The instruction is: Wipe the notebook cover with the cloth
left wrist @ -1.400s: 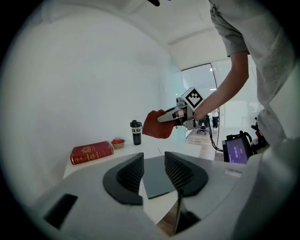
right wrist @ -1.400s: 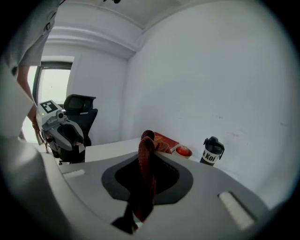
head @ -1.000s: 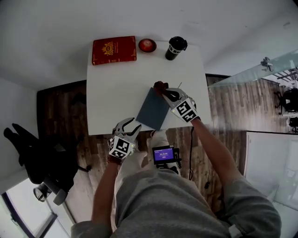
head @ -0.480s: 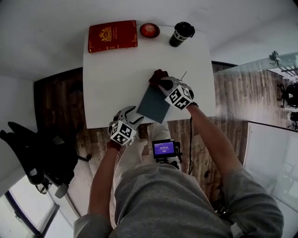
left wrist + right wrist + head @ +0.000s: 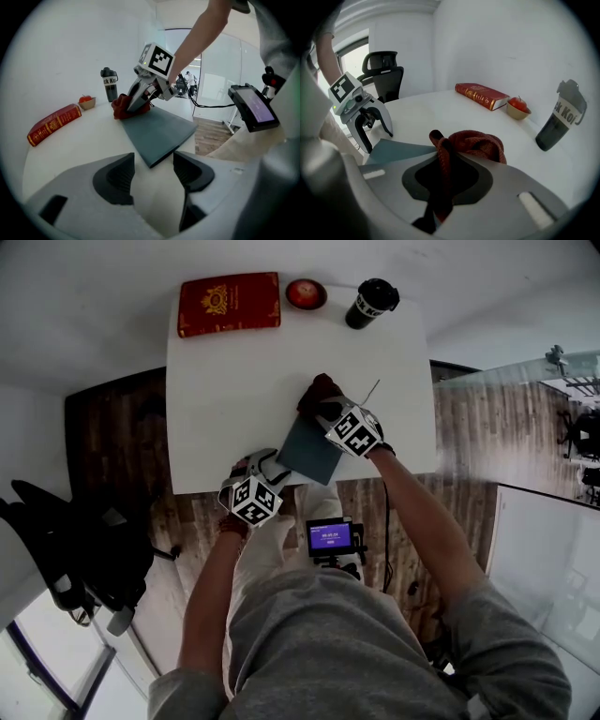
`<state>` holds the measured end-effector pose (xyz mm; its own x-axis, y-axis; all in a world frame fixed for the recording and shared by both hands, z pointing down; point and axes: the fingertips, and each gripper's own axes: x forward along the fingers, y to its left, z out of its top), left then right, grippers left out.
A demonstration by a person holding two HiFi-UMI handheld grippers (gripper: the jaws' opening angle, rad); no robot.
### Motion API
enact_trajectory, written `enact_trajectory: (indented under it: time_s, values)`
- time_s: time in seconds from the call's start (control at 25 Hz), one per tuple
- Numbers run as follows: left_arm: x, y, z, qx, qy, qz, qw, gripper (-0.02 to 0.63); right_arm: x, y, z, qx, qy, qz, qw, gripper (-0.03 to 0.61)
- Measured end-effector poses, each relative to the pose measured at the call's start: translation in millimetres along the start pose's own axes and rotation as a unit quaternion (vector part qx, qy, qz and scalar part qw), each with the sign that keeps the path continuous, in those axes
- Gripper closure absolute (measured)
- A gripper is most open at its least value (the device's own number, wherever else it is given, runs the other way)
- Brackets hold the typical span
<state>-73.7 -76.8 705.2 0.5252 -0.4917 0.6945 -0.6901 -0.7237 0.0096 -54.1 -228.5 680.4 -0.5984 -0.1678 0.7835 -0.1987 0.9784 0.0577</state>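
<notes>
The dark grey-blue notebook [image 5: 309,451] lies at an angle by the near edge of the white table [image 5: 225,390]. A dark red cloth [image 5: 320,390] rests bunched on its far corner. My right gripper [image 5: 325,409] is shut on the cloth, which fills the jaws in the right gripper view [image 5: 445,178] as a thick fold [image 5: 473,143]. My left gripper [image 5: 266,461] is open at the notebook's near left corner. In the left gripper view its jaws [image 5: 152,171] stand wide apart, the notebook's [image 5: 157,131] corner pointing between them without touching the pads.
At the table's far edge are a red book [image 5: 230,304], a small bowl with an apple [image 5: 306,293] and a black cup [image 5: 370,303]. A device with a lit screen [image 5: 330,538] sits below the near edge. An office chair [image 5: 84,549] stands at the left.
My left gripper has come up from below the table edge to the notebook's near corner. The right gripper has pushed the cloth a little further along the cover.
</notes>
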Motion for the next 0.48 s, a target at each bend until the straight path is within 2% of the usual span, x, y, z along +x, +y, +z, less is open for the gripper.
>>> enact_trajectory:
  time_s: [0.2,0.4,0.48]
  values:
    - [1.9,2.3,0.0,-0.006,0.007,0.001,1.0000,0.339,3.1,9.0,-2.3,0.010,-0.001,0.005,1.000,0.532]
    - [-0.2,2.7,-1.4,0.005,-0.002,0.010,0.9999,0.341,4.0,27.2,-4.0,0.038,0.005,0.024,0.999,0.534]
    - [0.6,2.7,-1.8,0.006,-0.003,0.011,0.9999,0.341,4.3,32.8,-4.6,0.042,0.002,0.019,0.999,0.535]
